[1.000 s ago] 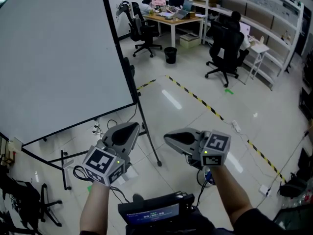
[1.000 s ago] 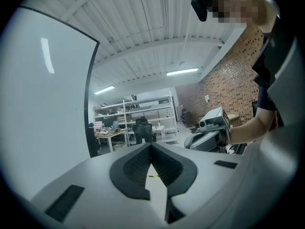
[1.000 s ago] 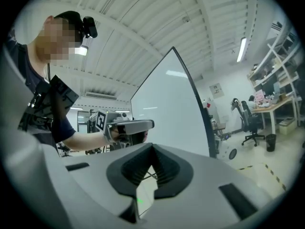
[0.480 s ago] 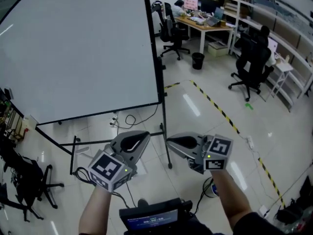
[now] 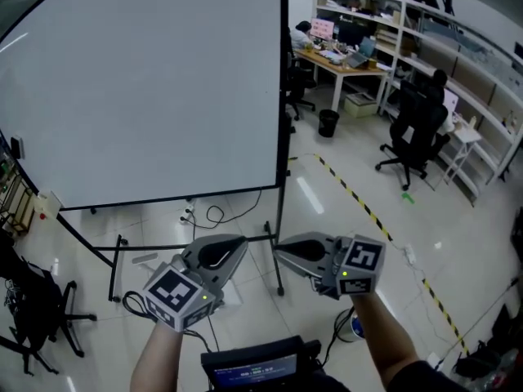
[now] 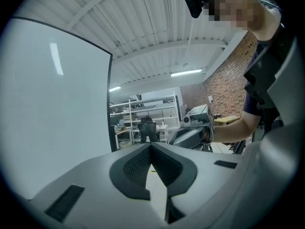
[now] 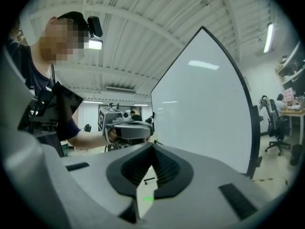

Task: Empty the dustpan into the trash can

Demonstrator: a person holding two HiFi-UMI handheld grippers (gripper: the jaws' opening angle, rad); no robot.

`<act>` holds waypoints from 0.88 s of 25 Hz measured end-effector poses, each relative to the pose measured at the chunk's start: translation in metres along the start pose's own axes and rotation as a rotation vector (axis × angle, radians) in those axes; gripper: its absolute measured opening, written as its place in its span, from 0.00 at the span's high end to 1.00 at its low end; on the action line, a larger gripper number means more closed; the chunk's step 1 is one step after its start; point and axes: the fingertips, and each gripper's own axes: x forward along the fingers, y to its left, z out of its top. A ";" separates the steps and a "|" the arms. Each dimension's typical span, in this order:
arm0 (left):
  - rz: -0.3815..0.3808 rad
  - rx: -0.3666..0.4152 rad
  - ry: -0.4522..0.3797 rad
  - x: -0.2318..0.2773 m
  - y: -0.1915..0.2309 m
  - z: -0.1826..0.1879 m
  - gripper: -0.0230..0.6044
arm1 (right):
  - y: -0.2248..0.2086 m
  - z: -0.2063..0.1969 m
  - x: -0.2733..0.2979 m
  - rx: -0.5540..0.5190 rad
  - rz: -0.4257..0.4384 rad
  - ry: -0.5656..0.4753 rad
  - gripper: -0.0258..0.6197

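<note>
Left gripper view looks along the grey left gripper [image 6: 151,149], whose dark ribbed pads meet at the tip with nothing between them. The right gripper view shows the same of the grey right gripper [image 7: 152,149]: jaws together, empty. In the head view the left gripper [image 5: 239,247] and the right gripper [image 5: 278,250] are held side by side near the person, their tips close but apart, both pointing away over the pale tiled floor [image 5: 343,243]. Each carries a cube with black-and-white square markers, which bear no letters.

Just beyond the tips stands the black foot of a large white board on a black frame [image 5: 147,88], with loose black cables [image 5: 208,215] on the floor beneath it. A black-and-yellow striped tape line [image 5: 359,202] runs away to the right.

The small round black trash can [image 5: 328,122] stands on the floor far off, past the board's right edge and beside the leg of a wooden desk [image 5: 343,55], well apart from both grippers. Black office chairs [image 5: 409,133] and white shelving [image 5: 458,64] lie to the far right.

A pink sign [image 5: 320,28] on the desk and a lit blue screen [image 5: 257,367] at the near edge carry print too small to read.
</note>
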 end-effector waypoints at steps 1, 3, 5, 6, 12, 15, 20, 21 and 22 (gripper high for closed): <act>-0.013 -0.010 -0.006 -0.006 0.002 0.001 0.96 | 0.005 0.000 0.006 -0.007 0.001 0.013 0.95; -0.033 -0.018 -0.028 -0.017 0.008 0.007 0.96 | 0.012 -0.001 0.018 -0.015 0.004 0.039 0.95; -0.056 -0.017 -0.052 -0.025 0.011 0.011 0.96 | 0.018 0.000 0.029 -0.012 0.006 0.058 0.95; -0.077 -0.018 -0.061 -0.027 0.010 0.010 0.96 | 0.021 -0.002 0.033 -0.008 0.001 0.068 0.95; -0.180 -0.021 -0.070 -0.048 0.018 -0.007 0.96 | 0.036 -0.008 0.062 0.025 -0.043 0.109 0.95; -0.208 -0.027 -0.082 -0.053 0.019 -0.009 0.96 | 0.044 -0.013 0.065 0.035 -0.085 0.134 0.95; -0.271 -0.047 -0.089 -0.065 0.015 -0.017 0.96 | 0.062 -0.017 0.071 0.022 -0.150 0.153 0.95; -0.284 -0.043 -0.092 -0.066 0.012 -0.018 0.96 | 0.066 -0.017 0.070 0.020 -0.164 0.153 0.95; -0.295 -0.037 -0.098 -0.066 0.009 -0.019 0.96 | 0.069 -0.018 0.069 0.021 -0.180 0.151 0.95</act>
